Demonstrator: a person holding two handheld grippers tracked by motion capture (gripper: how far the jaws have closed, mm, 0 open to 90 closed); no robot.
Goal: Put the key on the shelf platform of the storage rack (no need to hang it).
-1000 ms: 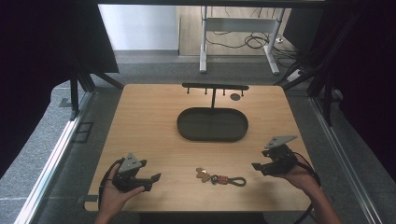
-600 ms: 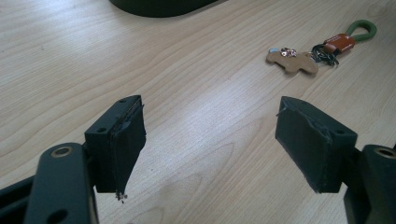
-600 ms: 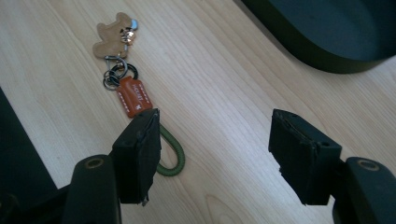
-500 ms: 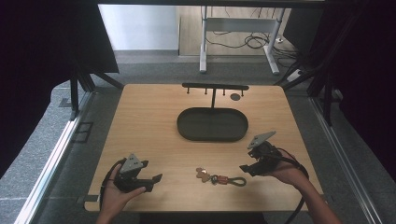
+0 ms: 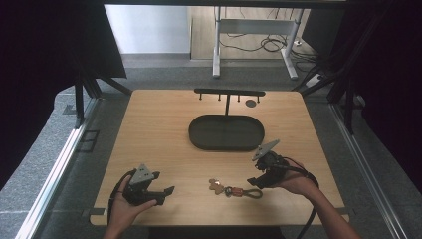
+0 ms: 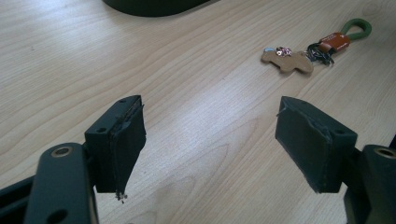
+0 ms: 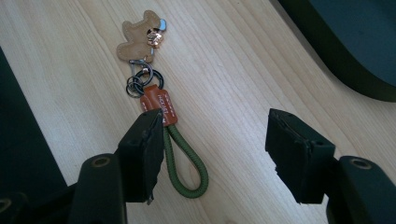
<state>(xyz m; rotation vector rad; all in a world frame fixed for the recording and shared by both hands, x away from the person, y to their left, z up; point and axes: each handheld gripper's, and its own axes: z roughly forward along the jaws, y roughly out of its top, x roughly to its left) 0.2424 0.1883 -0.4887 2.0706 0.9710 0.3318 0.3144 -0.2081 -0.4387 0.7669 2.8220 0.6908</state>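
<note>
on table: one keychain (image 5: 236,190) | one tray (image 5: 226,132) | two tongs

Light wood table (image 5: 149,149) on grey floor (image 5: 59,159). Black curtains (image 5: 45,59) both sides. Beyond far edge: pale wall (image 5: 149,27), white desk frame (image 5: 256,27), cables (image 5: 263,45) on wood floor. Metal rail (image 5: 50,169) along left edge.

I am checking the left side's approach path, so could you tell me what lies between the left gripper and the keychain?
Nothing: in the left gripper view, bare wooden table runs from the open left gripper to the keychain; the high view agrees.
</note>
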